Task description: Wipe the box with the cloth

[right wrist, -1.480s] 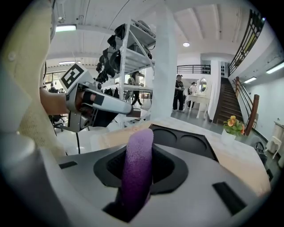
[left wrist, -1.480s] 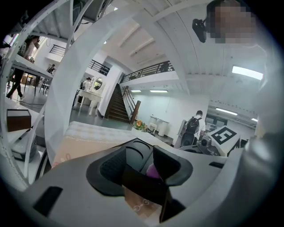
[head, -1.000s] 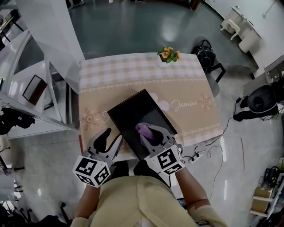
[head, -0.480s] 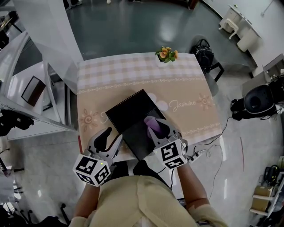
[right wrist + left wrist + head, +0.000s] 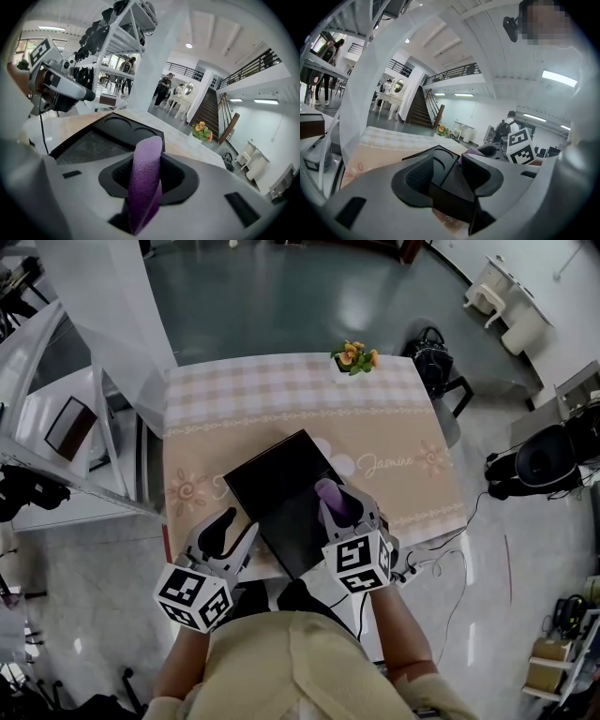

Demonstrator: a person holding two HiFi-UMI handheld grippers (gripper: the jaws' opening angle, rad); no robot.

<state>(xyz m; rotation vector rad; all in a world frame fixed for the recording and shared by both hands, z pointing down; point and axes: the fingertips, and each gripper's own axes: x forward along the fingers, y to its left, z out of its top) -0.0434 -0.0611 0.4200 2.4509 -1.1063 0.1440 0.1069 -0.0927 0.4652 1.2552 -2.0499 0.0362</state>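
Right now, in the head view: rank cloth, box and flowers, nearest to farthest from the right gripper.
1. cloth: clamped in the jaws of the right gripper.
2. box: just under that gripper, on the near side of the table.
3. flowers: at the table's far edge, well beyond the box.
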